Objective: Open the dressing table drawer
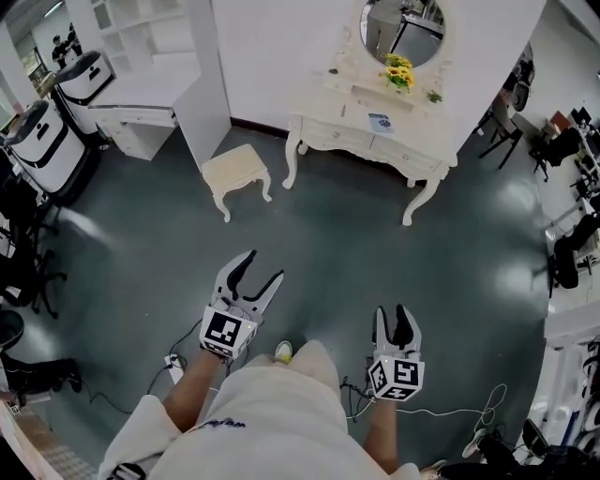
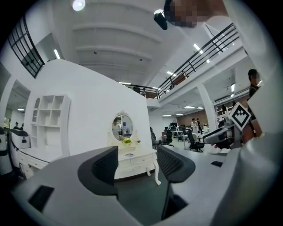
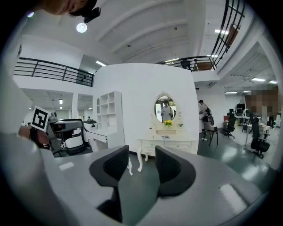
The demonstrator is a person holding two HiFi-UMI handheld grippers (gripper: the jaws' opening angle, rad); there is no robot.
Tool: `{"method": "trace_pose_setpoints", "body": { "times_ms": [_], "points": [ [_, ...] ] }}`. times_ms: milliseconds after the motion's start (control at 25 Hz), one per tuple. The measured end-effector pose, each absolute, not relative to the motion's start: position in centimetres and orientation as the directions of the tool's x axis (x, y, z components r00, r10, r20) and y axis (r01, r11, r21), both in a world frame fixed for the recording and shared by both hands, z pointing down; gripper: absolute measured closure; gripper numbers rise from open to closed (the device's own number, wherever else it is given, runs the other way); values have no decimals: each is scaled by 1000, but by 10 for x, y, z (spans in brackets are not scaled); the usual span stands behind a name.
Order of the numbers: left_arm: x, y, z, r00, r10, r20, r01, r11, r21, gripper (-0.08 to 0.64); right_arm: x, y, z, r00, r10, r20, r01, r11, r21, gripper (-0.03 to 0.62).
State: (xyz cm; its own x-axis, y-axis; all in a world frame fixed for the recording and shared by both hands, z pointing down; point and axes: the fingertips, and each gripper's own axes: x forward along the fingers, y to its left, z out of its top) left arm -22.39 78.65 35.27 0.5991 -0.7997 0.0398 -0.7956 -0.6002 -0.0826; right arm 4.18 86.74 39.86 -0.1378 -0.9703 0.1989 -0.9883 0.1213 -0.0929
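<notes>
White stool (image 1: 236,173) stood on dark floor (image 1: 141,272). Yellow flowers (image 1: 398,73) sat below oval mirror (image 1: 403,28). White shelf unit (image 1: 141,23) stood at far left; cables (image 1: 459,410) lay on floor.

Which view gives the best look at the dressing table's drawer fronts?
The right gripper view: the dressing table stands front-on and whole, its drawer fronts facing the camera. The head view looks steeply down on the table, showing mostly its top. In the left gripper view a jaw hides its left end.
</notes>
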Motion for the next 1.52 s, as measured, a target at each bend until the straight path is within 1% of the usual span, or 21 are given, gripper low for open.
{"method": "trace_pose_setpoints", "body": {
  "times_ms": [40, 80, 120, 200, 240, 320, 440, 640, 840, 960, 1040, 1240, 1360, 1520],
  "points": [
    [-229, 783, 351, 577, -816, 31, -812, -577, -89, 269, 42, 865, 397, -135, -971, 195, -989, 119, -91, 391],
    [-234, 781, 349, 559, -829, 23, -824, -558, -96, 245, 44, 863, 395, -127, -974, 188, -989, 110, -97, 373],
    [-237, 778, 349, 545, -838, 17, -833, -544, -100, 229, 46, 860, 393, -115, -977, 179, -989, 97, -109, 338],
    [-244, 773, 349, 529, -849, 6, -844, -527, -96, 207, 51, 855, 392, -92, -982, 165, -989, 71, -131, 243],
    [-247, 772, 350, 521, -853, 4, -850, -519, -92, 197, 53, 854, 394, -83, -983, 165, -989, 62, -133, 222],
    [-250, 774, 357, 503, -864, 19, -860, -502, -87, 183, 59, 858, 398, -73, -982, 173, -990, 51, -130, 200],
    [-249, 772, 366, 496, -867, 49, -862, -499, -88, 178, 65, 857, 400, -68, -980, 188, -991, 45, -128, 196],
    [-239, 766, 367, 497, -867, 29, -865, -498, -62, 178, 64, 847, 397, -75, -979, 190, -993, 56, -102, 196],
    [-221, 760, 379, 512, -858, 46, -857, -514, -35, 178, 63, 830, 400, -96, -977, 193, -992, 78, -99, 196],
    [-210, 753, 386, 513, -855, 72, -856, -516, -23, 178, 72, 814, 404, -87, -976, 198, -991, 65, -118, 198],
    [-197, 751, 385, 529, -844, 87, -846, -532, -13, 178, 81, 803, 402, -86, -976, 199, -990, 61, -130, 198],
    [-163, 745, 367, 599, -799, 53, -801, -597, 53, 178, 103, 775, 393, -104, -970, 219, -992, 85, -97, 198],
    [-161, 727, 379, 568, -819, 77, -823, -563, 75, 178, 117, 760, 387, -114, -971, 212, -990, 94, -101, 198],
    [-148, 706, 368, 523, -848, 80, -852, -519, 67, 178, 141, 742, 382, -126, -969, 213, -990, 109, -89, 202]
  ]
}}
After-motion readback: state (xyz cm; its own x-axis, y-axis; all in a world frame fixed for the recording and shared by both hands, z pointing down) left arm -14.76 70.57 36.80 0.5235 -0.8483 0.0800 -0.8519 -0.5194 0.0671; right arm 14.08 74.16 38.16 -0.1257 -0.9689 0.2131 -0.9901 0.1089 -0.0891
